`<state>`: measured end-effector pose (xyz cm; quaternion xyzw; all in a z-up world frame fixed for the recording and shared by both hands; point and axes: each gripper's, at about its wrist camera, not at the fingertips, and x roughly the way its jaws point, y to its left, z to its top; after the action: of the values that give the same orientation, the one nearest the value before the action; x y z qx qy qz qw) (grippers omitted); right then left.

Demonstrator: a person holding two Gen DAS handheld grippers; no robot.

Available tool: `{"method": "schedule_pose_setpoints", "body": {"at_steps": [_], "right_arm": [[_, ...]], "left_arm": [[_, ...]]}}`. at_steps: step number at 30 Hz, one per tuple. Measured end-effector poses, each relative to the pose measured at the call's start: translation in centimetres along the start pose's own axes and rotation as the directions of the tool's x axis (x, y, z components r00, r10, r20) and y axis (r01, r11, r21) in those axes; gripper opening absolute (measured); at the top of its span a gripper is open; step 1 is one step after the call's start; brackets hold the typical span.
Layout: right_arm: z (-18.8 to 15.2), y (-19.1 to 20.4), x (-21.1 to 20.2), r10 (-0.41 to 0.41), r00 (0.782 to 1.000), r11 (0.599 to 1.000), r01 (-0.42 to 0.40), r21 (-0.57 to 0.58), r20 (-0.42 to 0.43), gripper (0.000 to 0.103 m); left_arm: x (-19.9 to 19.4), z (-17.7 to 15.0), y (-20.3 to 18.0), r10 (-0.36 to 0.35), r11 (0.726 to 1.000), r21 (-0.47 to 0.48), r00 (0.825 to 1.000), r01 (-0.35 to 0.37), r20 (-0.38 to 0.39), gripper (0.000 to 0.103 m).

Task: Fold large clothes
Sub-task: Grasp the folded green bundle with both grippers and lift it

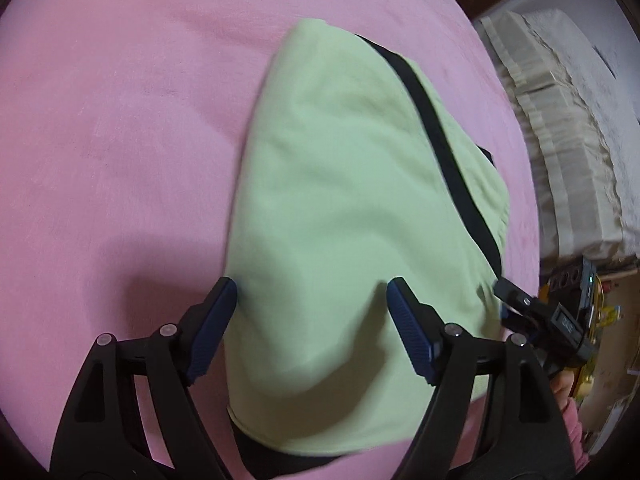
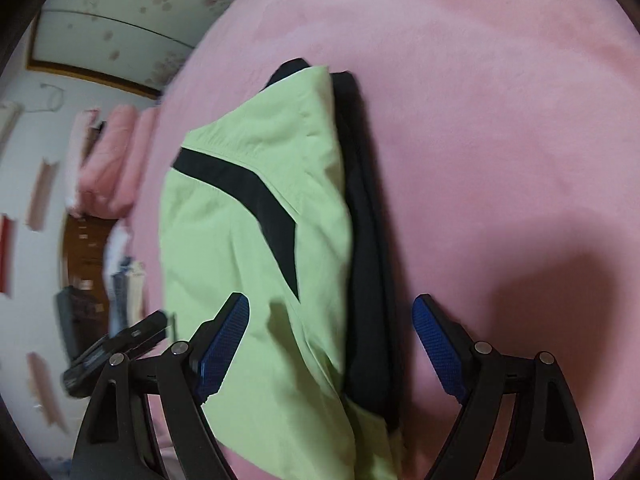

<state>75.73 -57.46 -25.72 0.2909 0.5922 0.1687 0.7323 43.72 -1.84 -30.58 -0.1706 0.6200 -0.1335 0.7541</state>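
A light green garment (image 1: pixel 340 184) with a black stripe (image 1: pixel 440 148) lies folded on a pink bed sheet (image 1: pixel 120 120). My left gripper (image 1: pixel 312 292) hovers open over its near left edge, nothing between the blue pads (image 1: pixel 214 328). In the right wrist view the same garment (image 2: pixel 248 240) shows a black band (image 2: pixel 260 208) and a black folded layer (image 2: pixel 368 260) along its right side. My right gripper (image 2: pixel 332 312) stands open above the garment's near end, its pads (image 2: pixel 224 344) clear of the cloth. The right gripper (image 1: pixel 506 308) also shows at the garment's right edge in the left wrist view.
The pink sheet (image 2: pixel 500 120) spreads wide around the garment. A white quilted bedcover (image 1: pixel 568 128) lies beyond the bed's right side. Pink folded bedding (image 2: pixel 112 160) and a dark wooden cabinet (image 2: pixel 84 248) sit to the left, with the left gripper (image 2: pixel 120 344) in front of them.
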Motion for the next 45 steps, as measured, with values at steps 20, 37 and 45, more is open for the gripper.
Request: {"method": "schedule_pose_setpoints", "body": {"at_steps": [20,37,45], "right_arm": [[-1.2,2.7,-1.3,0.138,0.982,0.99,-0.141,0.012,0.128,0.013],[-21.0,17.8,-4.1,-0.02,1.0,0.991,0.023,-0.128,0.023,0.012],[-29.6,32.4,2.6,0.124,0.992,0.984,-0.125,-0.128,-0.021,0.012]], "left_arm": [[-1.5,-4.0,-3.0,-0.019,1.0,0.015,0.992,0.018,0.127,0.023],[-19.1,-20.0,9.5,0.001,0.995,-0.099,0.999,0.003,0.036,0.019],[-35.5,-16.7,22.2,0.158,0.986,-0.078,0.974,-0.147,0.163,0.019]]}}
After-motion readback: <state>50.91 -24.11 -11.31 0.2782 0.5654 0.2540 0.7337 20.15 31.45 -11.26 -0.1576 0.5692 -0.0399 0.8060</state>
